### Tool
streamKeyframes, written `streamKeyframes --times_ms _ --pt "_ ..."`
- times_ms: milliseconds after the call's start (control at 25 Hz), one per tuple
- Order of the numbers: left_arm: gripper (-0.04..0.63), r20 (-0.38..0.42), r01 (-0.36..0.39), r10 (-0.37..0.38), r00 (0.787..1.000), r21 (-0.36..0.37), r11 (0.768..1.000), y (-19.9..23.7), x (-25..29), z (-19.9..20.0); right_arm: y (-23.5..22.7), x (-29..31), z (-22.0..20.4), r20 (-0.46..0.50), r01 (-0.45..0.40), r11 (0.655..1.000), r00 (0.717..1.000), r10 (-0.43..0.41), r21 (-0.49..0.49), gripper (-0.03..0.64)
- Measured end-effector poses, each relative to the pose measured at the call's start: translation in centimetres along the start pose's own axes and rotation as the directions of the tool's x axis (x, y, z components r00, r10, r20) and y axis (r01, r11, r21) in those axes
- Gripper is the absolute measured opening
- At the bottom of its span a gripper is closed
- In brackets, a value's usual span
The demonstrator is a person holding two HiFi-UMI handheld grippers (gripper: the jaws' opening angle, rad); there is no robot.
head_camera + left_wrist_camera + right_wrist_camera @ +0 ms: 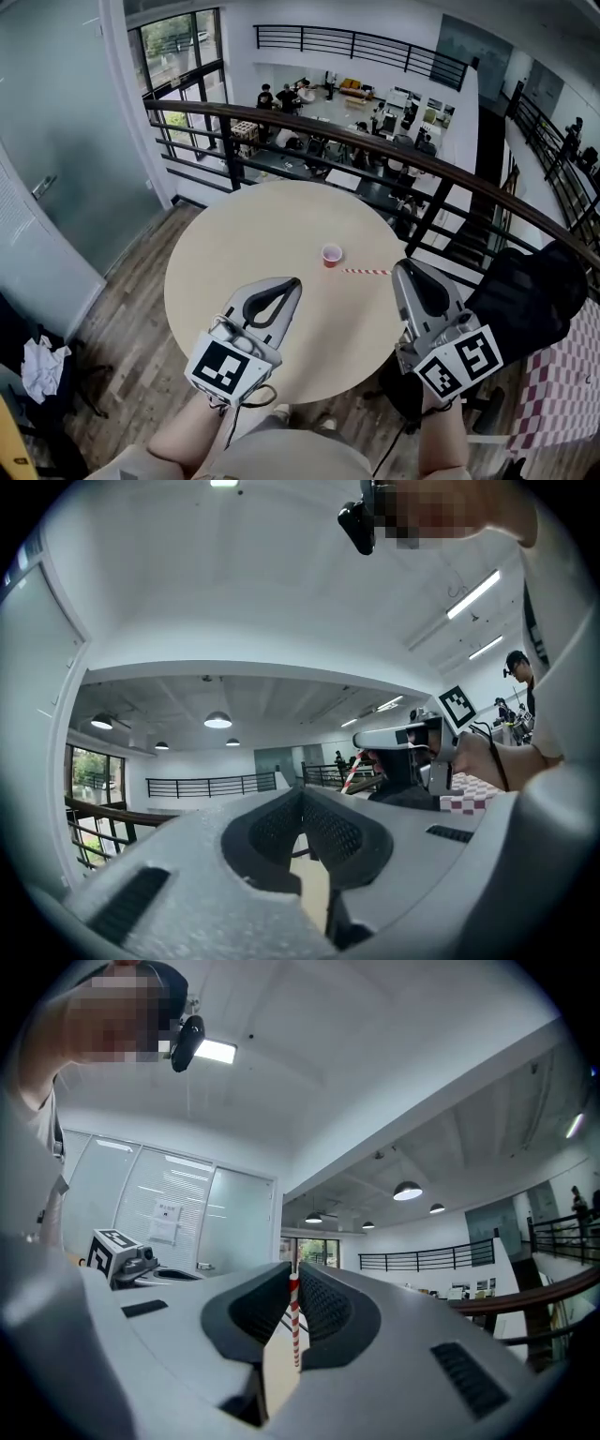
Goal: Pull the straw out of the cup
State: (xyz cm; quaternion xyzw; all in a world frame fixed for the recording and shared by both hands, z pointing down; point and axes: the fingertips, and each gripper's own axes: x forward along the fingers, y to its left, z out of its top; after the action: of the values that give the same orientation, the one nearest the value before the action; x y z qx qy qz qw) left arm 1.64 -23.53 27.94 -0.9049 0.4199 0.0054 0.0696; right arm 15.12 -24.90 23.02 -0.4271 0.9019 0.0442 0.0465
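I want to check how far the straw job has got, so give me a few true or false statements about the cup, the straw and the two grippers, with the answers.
1. The right gripper is shut on the red and white striped straw. True.
2. The straw stands in the cup. False: it is out of the cup, held roughly level beside it.
3. The left gripper holds the cup. False: its jaws are together with nothing between them, and the cup stands alone.
4. The red cup stands upright on the round table. True.
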Motion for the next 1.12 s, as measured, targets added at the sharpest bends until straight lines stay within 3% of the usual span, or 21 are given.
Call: streamKeyframes --times_ms 120,320,1120 --pt "0.014 -0.026 0.000 0.000 1.000 0.013 1.000 -0.8 -0.5 -0.8 -0.4 -1.4 -1.6 -0.022 0.012 0.999 1.000 -0.011 0.040 0.035" --pt "0.014 -0.048 0.025 -0.027 0.998 -0.029 0.999 -2.0 -0.3 -2.1 -0.4 -2.6 -3.4 -0.058 0.023 0.997 0.998 -0.018 0.078 0.035" --pt "0.014 -0.095 0.058 -0.059 0.994 -0.021 0.998 -2.0 0.9 -3.4 1.0 -2.1 -4.1 -0.068 0.003 0.998 0.998 0.001 0.063 0.035"
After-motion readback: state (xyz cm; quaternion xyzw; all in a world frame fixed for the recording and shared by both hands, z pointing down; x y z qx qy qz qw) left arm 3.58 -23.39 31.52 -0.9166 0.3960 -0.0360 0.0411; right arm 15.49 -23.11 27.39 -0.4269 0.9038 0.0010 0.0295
